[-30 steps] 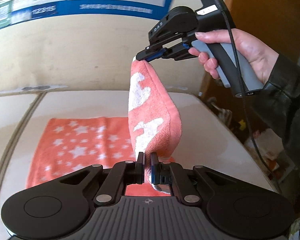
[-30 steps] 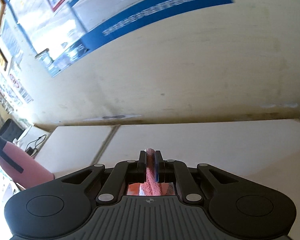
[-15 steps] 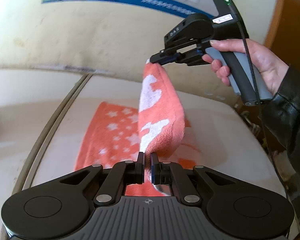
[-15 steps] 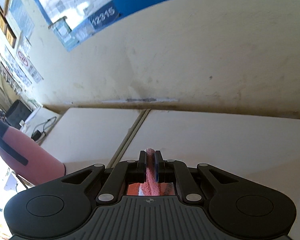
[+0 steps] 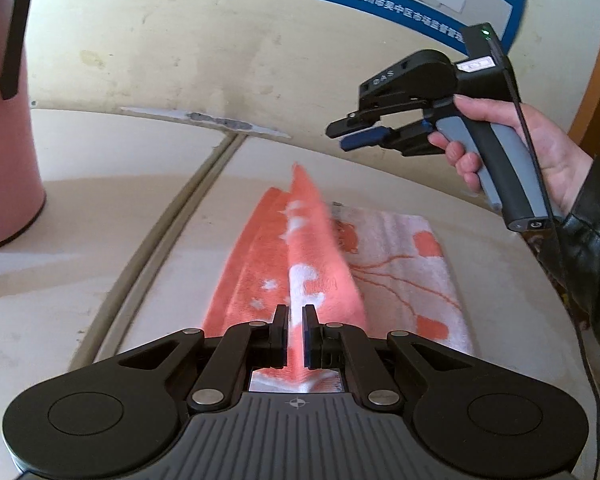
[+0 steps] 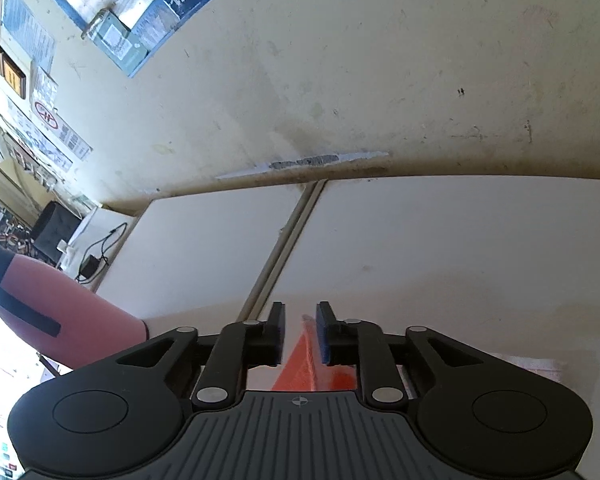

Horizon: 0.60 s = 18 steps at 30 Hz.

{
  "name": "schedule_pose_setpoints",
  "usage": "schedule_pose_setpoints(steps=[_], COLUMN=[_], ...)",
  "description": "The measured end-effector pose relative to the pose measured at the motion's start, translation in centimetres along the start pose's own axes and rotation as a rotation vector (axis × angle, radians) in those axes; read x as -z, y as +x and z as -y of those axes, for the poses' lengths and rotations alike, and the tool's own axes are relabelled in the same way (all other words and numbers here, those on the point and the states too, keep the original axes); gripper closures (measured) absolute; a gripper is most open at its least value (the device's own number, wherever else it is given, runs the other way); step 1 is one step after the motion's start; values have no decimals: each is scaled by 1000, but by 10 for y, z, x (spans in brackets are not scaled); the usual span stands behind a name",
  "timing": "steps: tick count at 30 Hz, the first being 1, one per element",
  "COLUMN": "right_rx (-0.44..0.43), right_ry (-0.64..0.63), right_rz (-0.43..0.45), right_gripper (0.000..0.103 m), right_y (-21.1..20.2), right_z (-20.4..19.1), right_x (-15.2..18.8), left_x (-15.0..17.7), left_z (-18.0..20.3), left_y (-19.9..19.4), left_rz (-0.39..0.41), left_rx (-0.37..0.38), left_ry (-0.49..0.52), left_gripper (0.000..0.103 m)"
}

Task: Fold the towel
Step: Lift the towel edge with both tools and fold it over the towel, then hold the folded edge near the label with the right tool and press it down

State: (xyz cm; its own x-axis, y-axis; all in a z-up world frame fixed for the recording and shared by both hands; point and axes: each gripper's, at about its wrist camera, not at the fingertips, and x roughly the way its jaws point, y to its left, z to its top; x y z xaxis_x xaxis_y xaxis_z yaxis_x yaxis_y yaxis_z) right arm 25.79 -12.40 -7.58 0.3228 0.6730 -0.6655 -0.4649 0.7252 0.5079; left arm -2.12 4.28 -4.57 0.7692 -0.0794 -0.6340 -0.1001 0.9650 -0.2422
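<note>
The orange towel [image 5: 316,256] with white stars lies on the white table [image 5: 100,280], its near edge raised in a blurred ridge; a white underside with orange pattern [image 5: 404,264] shows on the right. My left gripper [image 5: 296,334] is shut on the towel's near corner. My right gripper [image 5: 350,136] is held above the towel's far end, jaws apart and empty. In the right wrist view the right gripper [image 6: 300,334] is open, with the towel's orange tip [image 6: 304,360] loose between and below the fingers.
A pink cylindrical container [image 5: 4,128] stands on the table at the left; it also shows in the right wrist view [image 6: 60,320]. A seam [image 5: 172,232] divides two tabletops. The cream wall [image 5: 220,60] with a blue poster is close behind.
The right gripper has opened and let go of the towel's far corner. The lifted towel has dropped toward the table. The left gripper still holds its corner.
</note>
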Motion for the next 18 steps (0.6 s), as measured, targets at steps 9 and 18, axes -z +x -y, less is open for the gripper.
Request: schedule_pose_setpoints(steps=[9, 18], right_rx=[59, -35], right_ry=[-143, -283], right_rz=[-190, -362], right_gripper=[82, 82], right_y=[13, 25], right_z=[-6, -45], right_x=[31, 79], left_x=[-4, -8], left_z=[-23, -42], left_y=[-3, -4], left_rz=[2, 13], left_rx=[-55, -115], left_ry=[-27, -30], left_gripper=[96, 95])
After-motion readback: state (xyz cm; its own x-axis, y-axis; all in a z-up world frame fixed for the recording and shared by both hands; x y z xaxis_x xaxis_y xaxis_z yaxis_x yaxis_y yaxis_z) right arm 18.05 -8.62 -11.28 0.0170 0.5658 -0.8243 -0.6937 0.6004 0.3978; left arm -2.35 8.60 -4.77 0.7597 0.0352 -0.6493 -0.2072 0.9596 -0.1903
